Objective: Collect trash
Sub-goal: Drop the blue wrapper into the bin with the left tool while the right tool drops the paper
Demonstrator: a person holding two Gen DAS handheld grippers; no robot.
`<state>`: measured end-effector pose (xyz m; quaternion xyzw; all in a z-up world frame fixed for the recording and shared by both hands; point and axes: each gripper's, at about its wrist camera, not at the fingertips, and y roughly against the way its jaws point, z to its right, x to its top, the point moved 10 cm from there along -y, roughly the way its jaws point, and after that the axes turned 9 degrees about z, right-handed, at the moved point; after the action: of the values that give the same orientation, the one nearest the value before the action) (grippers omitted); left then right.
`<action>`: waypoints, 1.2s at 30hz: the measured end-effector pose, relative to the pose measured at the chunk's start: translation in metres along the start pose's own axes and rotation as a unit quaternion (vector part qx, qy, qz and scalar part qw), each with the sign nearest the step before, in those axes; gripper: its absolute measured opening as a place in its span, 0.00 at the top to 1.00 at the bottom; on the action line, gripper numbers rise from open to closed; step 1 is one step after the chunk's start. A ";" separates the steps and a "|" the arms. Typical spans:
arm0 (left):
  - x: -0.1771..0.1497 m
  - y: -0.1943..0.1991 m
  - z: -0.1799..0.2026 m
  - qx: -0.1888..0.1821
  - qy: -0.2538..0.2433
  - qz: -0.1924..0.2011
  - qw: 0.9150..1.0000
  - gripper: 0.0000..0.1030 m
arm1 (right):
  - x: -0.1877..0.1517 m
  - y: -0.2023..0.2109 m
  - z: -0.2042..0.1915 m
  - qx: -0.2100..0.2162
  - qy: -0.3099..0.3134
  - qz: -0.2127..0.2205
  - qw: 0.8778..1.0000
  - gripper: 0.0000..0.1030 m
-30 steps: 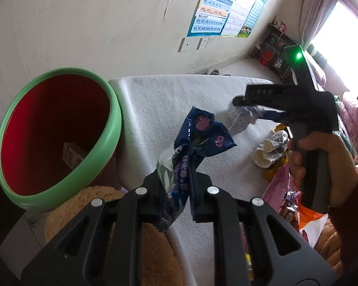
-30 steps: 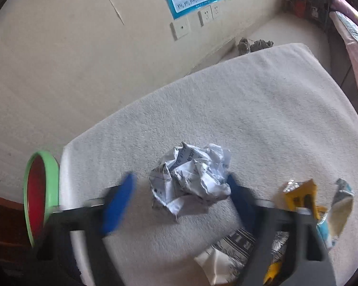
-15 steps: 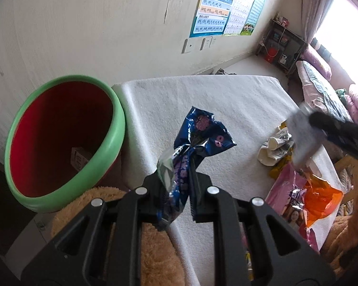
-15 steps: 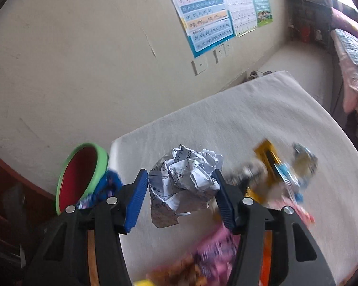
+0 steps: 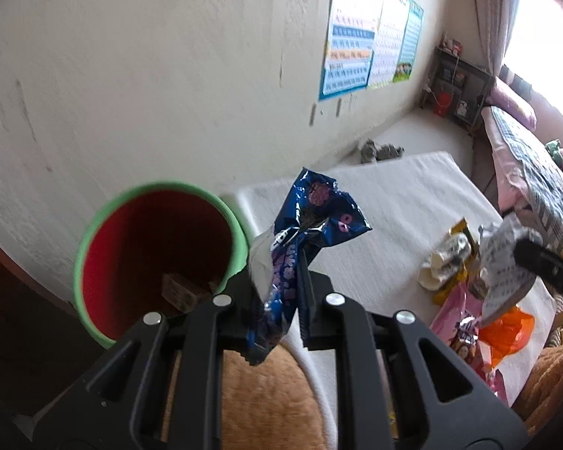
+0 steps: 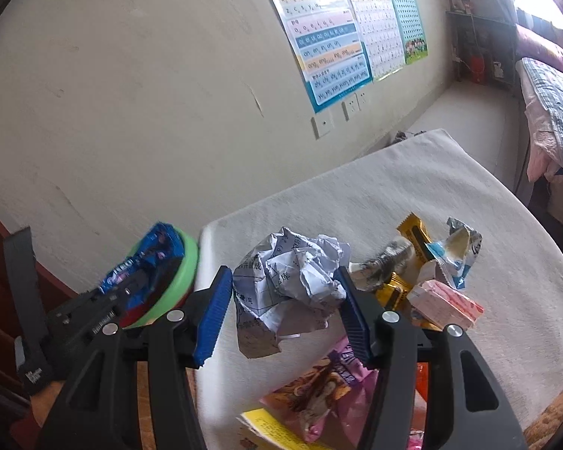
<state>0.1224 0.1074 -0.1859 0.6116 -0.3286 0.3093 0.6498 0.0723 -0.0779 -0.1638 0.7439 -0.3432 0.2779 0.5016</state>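
My left gripper (image 5: pixel 277 285) is shut on a crumpled dark blue snack wrapper (image 5: pixel 311 232), held in the air beside the bin's green rim (image 5: pixel 94 232). The bin is red inside, with a small carton at the bottom. My right gripper (image 6: pixel 283 281) is shut on a ball of crumpled printed paper (image 6: pixel 292 277), lifted above the white-covered table (image 6: pixel 394 187). In the right wrist view the left gripper (image 6: pixel 131 281) and its blue wrapper (image 6: pixel 157 243) hang in front of the bin (image 6: pixel 189 262). In the left wrist view the paper ball (image 5: pixel 503 262) shows at the right edge.
More trash lies on the table: a yellow wrapper (image 6: pixel 413 228), a white-and-blue wrapper (image 6: pixel 458 251), a pink pack (image 6: pixel 446 300), a pink snack bag (image 6: pixel 330 382) and an orange bag (image 5: pixel 506 330). Brown plush fabric (image 5: pixel 266 393) lies below the left gripper. The wall stands behind the table, a bed (image 6: pixel 551 105) to the right.
The right gripper has lifted the paper ball off the table and carried it up and towards the bin. The left gripper has risen with the blue wrapper.
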 end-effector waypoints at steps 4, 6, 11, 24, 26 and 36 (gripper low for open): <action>0.015 0.011 -0.013 0.009 0.003 0.017 1.000 0.85 | 0.000 0.000 -0.012 0.006 0.006 0.001 1.000 0.47; 0.018 0.014 -0.020 0.012 0.007 0.021 1.000 0.85 | 0.001 -0.002 -0.020 0.010 0.013 0.000 1.000 0.47; 0.025 0.020 -0.040 0.028 0.013 0.029 0.999 0.85 | 0.003 -0.012 -0.043 0.024 0.030 -0.004 0.999 0.47; 0.015 0.006 -0.112 0.084 0.060 0.013 0.995 0.85 | -0.001 -0.050 -0.097 0.054 0.065 -0.035 0.996 0.47; 0.010 0.002 -0.125 0.094 0.070 0.006 0.993 0.85 | -0.002 -0.060 -0.107 0.061 0.069 -0.043 0.995 0.47; -0.023 -0.014 -0.168 0.122 0.103 -0.037 0.987 0.85 | -0.014 -0.112 -0.168 0.112 0.079 -0.087 0.987 0.46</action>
<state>0.1285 0.2742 -0.2188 0.6625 -0.1971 0.3844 0.6119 0.1404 0.1119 -0.1789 0.7982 -0.2030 0.3276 0.4630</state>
